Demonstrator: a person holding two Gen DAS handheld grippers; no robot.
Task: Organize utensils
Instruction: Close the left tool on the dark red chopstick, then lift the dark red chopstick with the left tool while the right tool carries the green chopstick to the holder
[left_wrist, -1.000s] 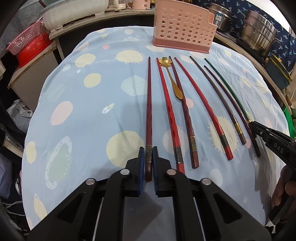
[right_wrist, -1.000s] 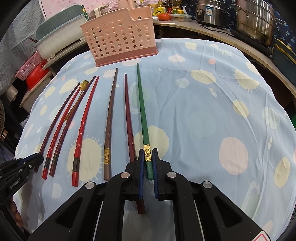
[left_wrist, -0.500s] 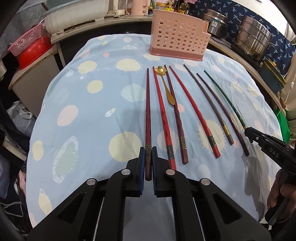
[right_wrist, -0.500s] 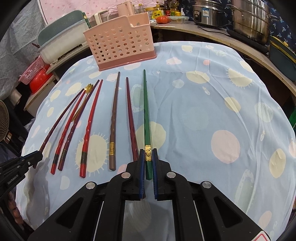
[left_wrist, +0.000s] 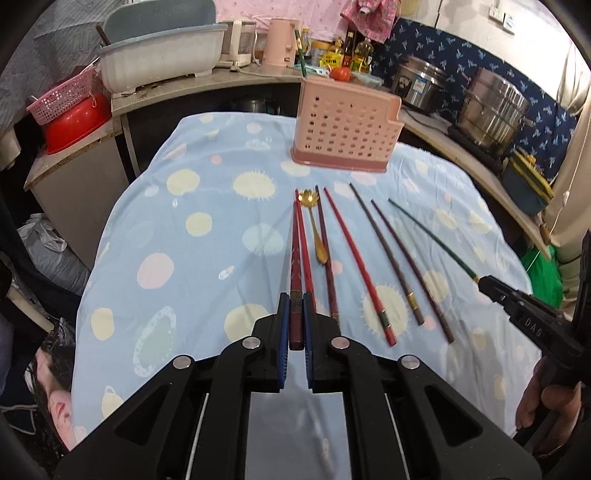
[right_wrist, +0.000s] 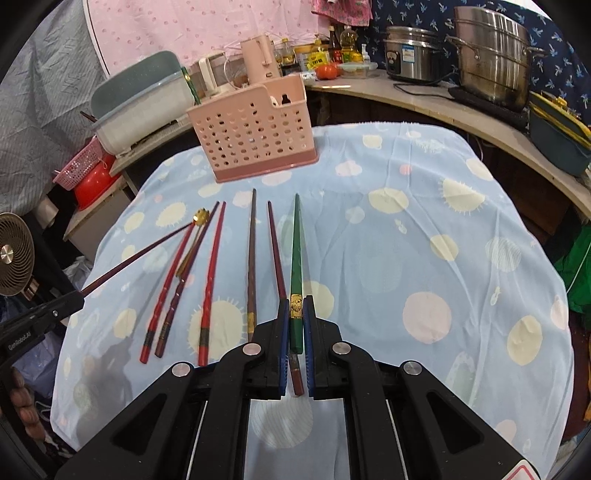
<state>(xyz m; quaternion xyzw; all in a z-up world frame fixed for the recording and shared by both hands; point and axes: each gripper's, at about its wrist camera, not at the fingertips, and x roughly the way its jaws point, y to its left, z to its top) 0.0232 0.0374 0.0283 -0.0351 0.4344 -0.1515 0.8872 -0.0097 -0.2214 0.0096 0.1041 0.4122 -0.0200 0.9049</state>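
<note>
- The pink perforated plastic utensil basket (left_wrist: 345, 127) stands at the far edge of the surface (left_wrist: 177, 258), which is covered by a pale blue dotted cloth. From these views nothing seems to be placed in it yet, so I judge the task barely begun.
- The left hand-held gripper (left_wrist: 294, 314) is closed on the thick end of a dark maroon chopstick (left_wrist: 295, 254), which is raised and points toward the basket.
- The right hand-held gripper (right_wrist: 295, 317) is clamped on the handle end of a dark green chopstick with a gold band (right_wrist: 296, 258), also lifted and aimed at the basket.
- Left on the cloth in front of the basket: a bright red chopstick (left_wrist: 304, 251), a gold flower-bowled spoon (left_wrist: 316, 229), a dark brown chopstick (left_wrist: 327, 254), a second red chopstick (left_wrist: 358, 266), a brown chopstick with a gold band (left_wrist: 386, 254) and a plum-coloured chopstick (left_wrist: 410, 269).
- The basket's interior is largely hidden behind its walls, so any compartments are hard to make out.
- The bright red chopstick's thick end is covered by the left gripper's fingers.
</note>
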